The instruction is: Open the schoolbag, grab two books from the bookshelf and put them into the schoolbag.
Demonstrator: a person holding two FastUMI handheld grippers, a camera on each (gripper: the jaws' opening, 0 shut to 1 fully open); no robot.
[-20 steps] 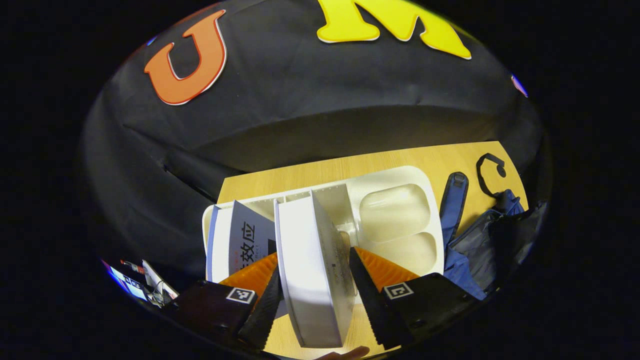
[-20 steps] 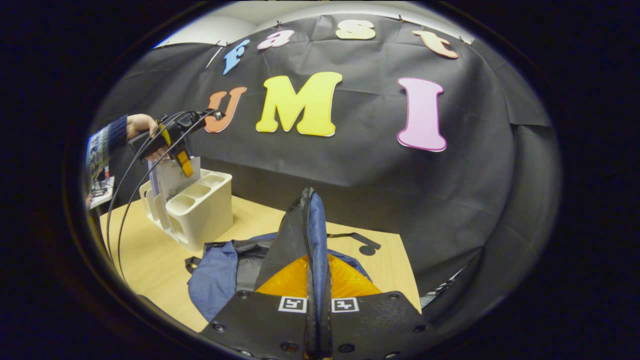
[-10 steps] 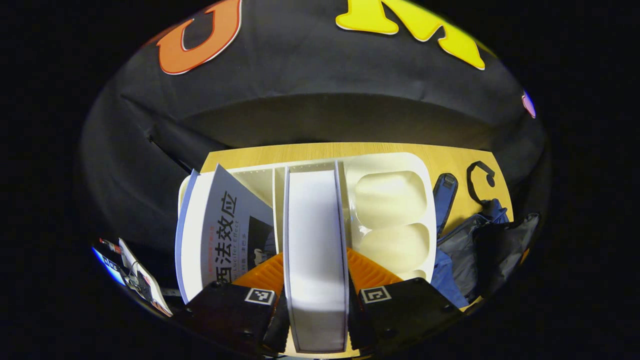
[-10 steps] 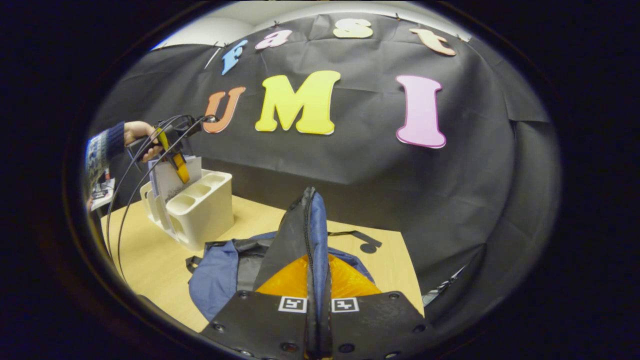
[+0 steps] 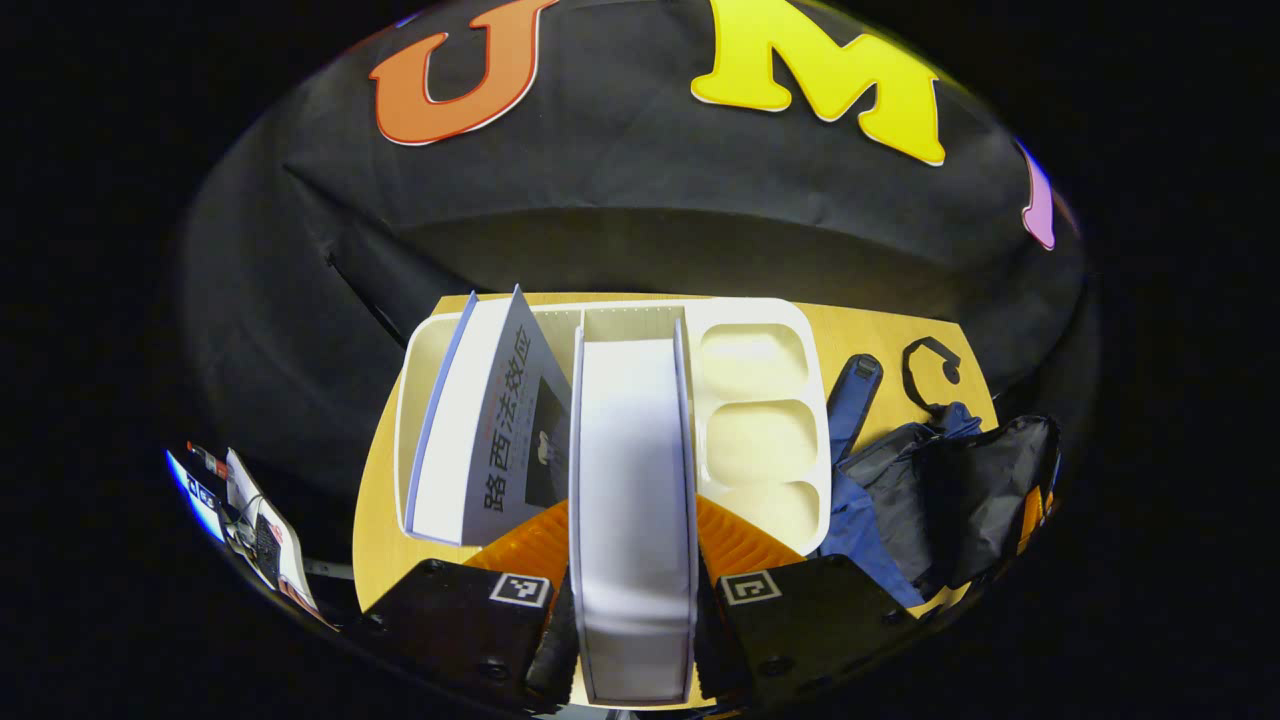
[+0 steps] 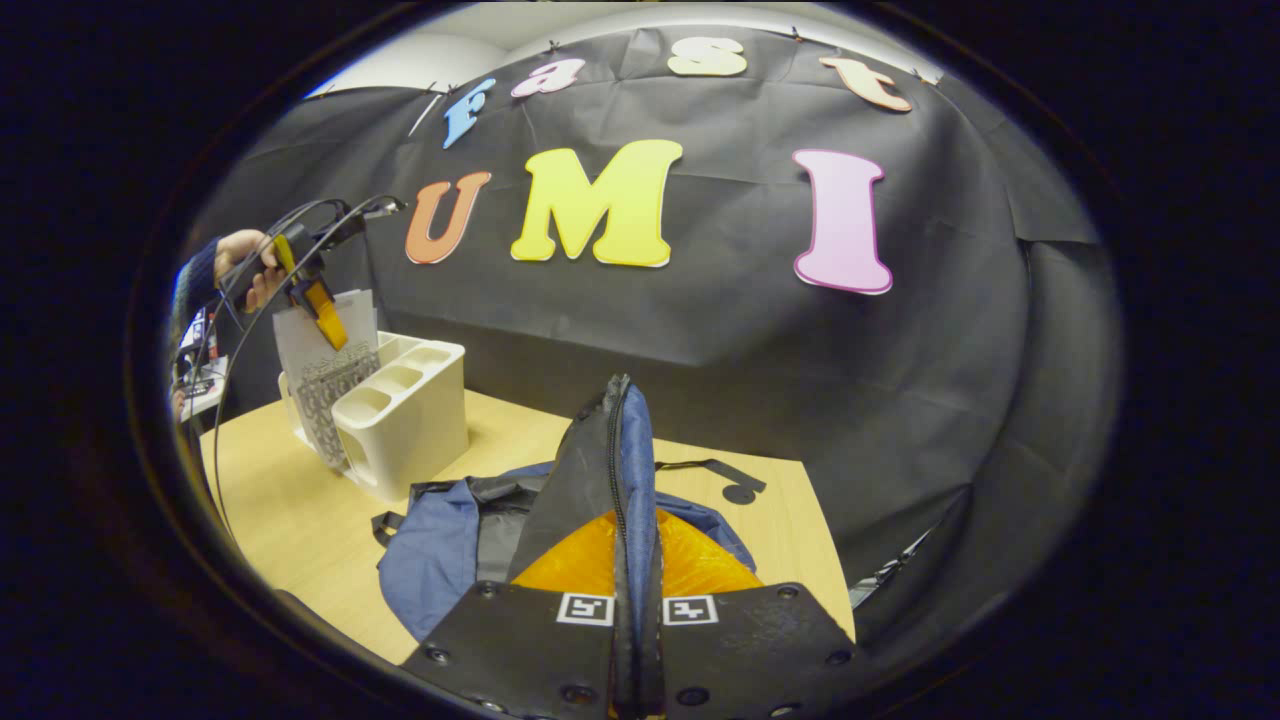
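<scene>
Left gripper view, left to right: we log a grey-covered book (image 5: pixel 500 430) leaning in the cream bookshelf (image 5: pixel 812 420), then a white book (image 5: pixel 632 520), page edges toward us, long axis running away from the camera, clamped between our left gripper (image 5: pixel 632 610) fingers; the blue schoolbag (image 5: pixel 940 490) lies rightmost on the table (image 5: pixel 375 520). Right gripper view: we see that book upright, lifted partly above the bookshelf (image 6: pixel 400 425); our right gripper (image 6: pixel 634 620) pinches the schoolbag's zippered edge (image 6: pixel 618 470), held up.
</scene>
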